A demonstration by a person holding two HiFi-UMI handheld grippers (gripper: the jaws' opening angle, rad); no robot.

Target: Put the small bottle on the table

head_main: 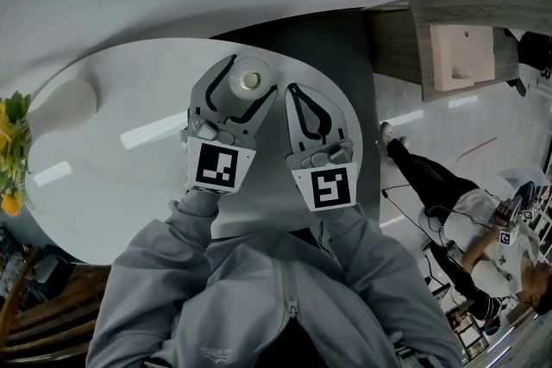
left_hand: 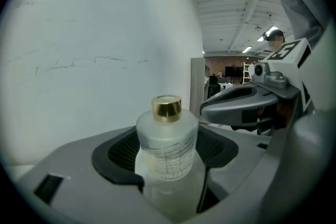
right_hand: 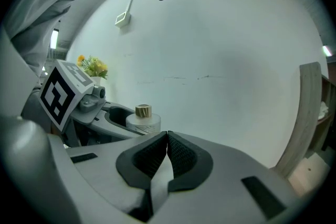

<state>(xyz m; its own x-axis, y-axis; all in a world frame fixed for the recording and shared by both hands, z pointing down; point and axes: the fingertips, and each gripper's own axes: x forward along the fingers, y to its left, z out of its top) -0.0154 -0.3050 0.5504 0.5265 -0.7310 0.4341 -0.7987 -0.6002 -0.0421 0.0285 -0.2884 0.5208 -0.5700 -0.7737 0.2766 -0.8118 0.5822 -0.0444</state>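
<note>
The small bottle point(head_main: 250, 80) is frosted glass with a gold cap and stands upright near the far edge of the white oval table point(head_main: 129, 134). My left gripper point(head_main: 251, 75) has its jaws spread wide around it, and the pads lie against the bottle's sides. In the left gripper view the bottle point(left_hand: 167, 139) fills the gap between the dark pads point(left_hand: 118, 155). Whether its base rests on the tabletop I cannot tell. My right gripper point(head_main: 297, 95) hovers just right of it, shut and empty, its pads meeting at the tips point(right_hand: 167, 136). The bottle point(right_hand: 143, 119) also shows there.
A white vase point(head_main: 65, 103) with yellow flowers point(head_main: 10, 151) stands at the table's left end. Beyond the table's right edge are a wooden cabinet point(head_main: 466, 39) and a person sitting on the floor point(head_main: 466, 211). A chair point(head_main: 34, 297) is at lower left.
</note>
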